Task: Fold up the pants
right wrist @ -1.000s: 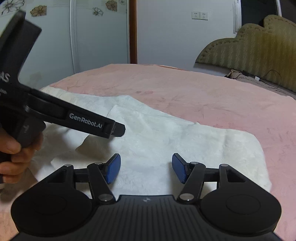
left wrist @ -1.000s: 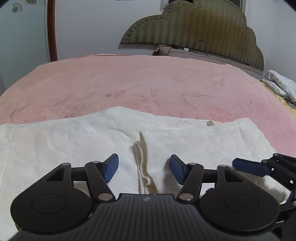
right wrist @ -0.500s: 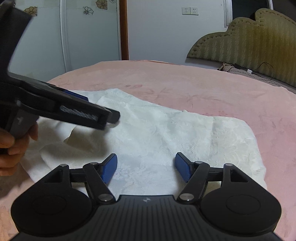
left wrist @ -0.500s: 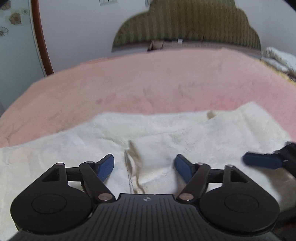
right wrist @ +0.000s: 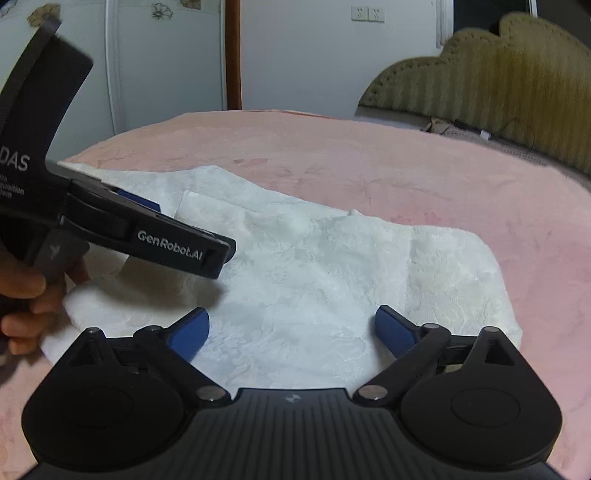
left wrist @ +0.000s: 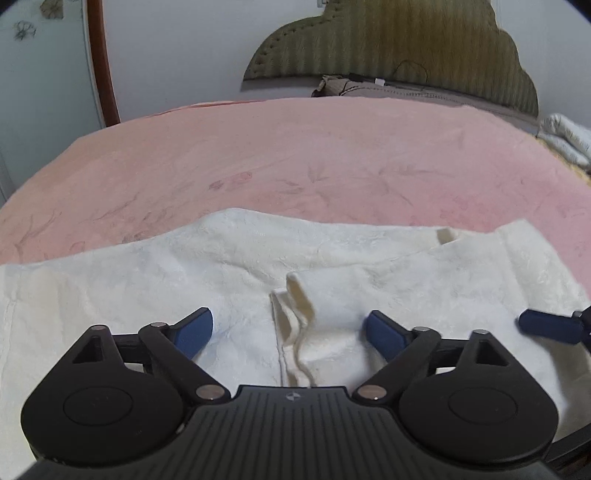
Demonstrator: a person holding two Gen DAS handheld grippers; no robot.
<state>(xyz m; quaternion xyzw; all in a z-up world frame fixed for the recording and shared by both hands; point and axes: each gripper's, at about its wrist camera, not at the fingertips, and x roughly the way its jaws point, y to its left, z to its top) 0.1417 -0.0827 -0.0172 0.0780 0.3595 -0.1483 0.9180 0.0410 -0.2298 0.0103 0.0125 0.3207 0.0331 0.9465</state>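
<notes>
On the pink bed (left wrist: 295, 162) lie white pants (left wrist: 229, 266), my left tongs (left wrist: 288, 330) and right tongs (right wrist: 291, 328) both spread wide above them.

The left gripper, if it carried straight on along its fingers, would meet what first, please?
Most likely the raised fold of the white pants lying between the open jaws of the left gripper; depth is hard to judge.

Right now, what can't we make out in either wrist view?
- Near edge of the white pants, left wrist view: hidden behind the left gripper body.
- Pants' left end, right wrist view: covered by the left gripper and the hand.
- Right gripper, left wrist view: cut off by the frame edge.
- Wall sockets: too small.
</notes>
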